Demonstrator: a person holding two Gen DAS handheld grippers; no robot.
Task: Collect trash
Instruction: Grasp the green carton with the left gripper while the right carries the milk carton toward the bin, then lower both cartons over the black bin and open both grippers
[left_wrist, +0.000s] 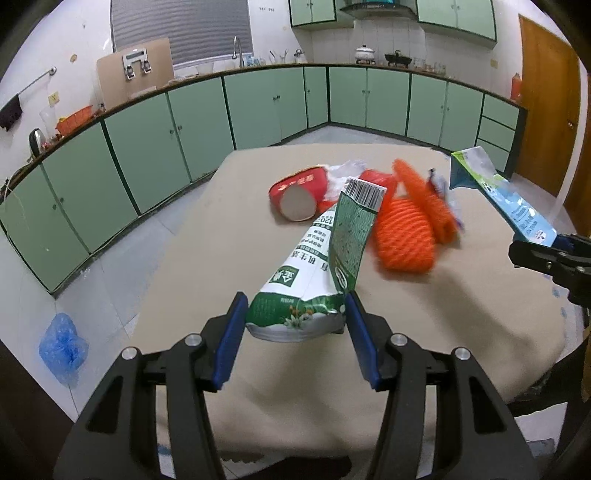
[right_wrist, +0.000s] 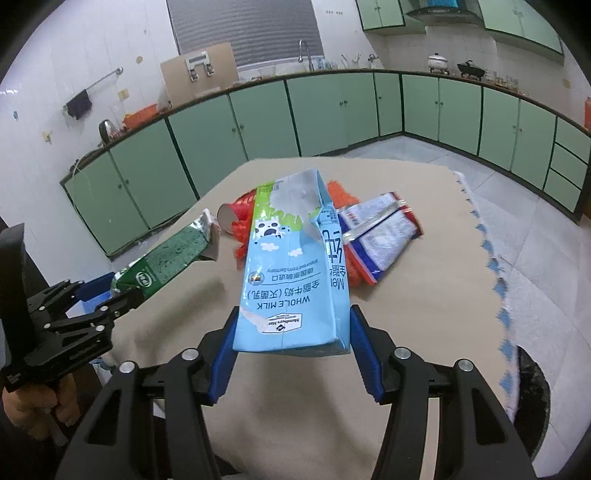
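the green milk carton (left_wrist: 314, 280) hung above the table (left_wrist: 461, 332), pinched in the left gripper (left_wrist: 295, 325); the blue milk carton (right_wrist: 291, 280) was clamped in the right gripper (right_wrist: 291, 332). both crumpled cartons looked slippery and might have slid free mid-carry.

Green milk carton (left_wrist: 306, 280) and blue milk carton (right_wrist: 291, 280) both look like coated paperboard, slightly glossy and creased. The surface (left_wrist: 207, 258) has a matt beige cloth cover. Orange netting (left_wrist: 406, 236) looks like foamy plastic mesh. Foil-ish wrapper (right_wrist: 380, 229) is shiny, crinkled plastic.
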